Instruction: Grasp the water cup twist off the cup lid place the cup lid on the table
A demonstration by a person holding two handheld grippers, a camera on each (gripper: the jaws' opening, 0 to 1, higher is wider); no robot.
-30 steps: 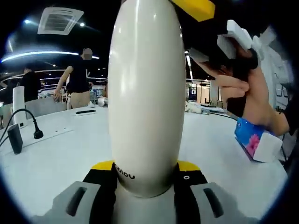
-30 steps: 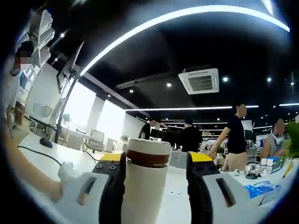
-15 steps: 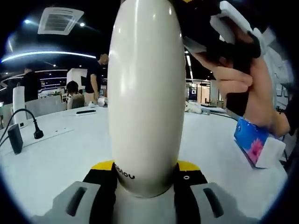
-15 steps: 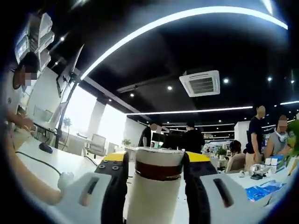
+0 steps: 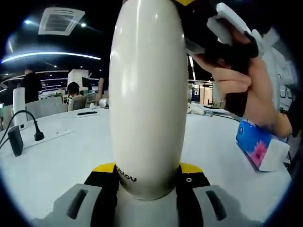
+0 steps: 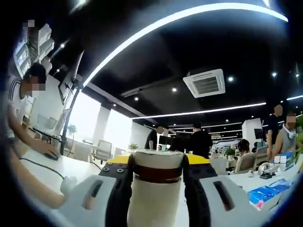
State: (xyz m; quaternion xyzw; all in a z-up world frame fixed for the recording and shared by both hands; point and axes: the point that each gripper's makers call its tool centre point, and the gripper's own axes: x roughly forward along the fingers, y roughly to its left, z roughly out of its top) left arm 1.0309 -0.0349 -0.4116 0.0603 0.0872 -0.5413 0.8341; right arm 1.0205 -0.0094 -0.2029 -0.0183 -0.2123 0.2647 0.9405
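Cup body first: the water cup (image 5: 147, 94) is a tall, smooth, cream-white cylinder with rounded shoulders, glossy enough to show highlights, so it probably slips under a light squeeze and wants a firm hold low on its body. The left hand-held gripper (image 5: 147, 182) is clamped on it there, yellow-and-black jaws pressing either side just above the bench (image 5: 61, 156). In the right gripper view the cup lid (image 6: 158, 166), cream with a brown band around it, sits between the jaws of the right hand-held gripper (image 6: 157, 172), which is closed on it (a short, stiff part, best gripped across the band for twisting). The cup looks rigid and fairly light. A person's hand (image 5: 246, 90) holds that gripper above the cup. A blue tissue pack (image 5: 258, 146) lies on the white, matte bench nearby, a black cable (image 5: 28, 120) farther off.
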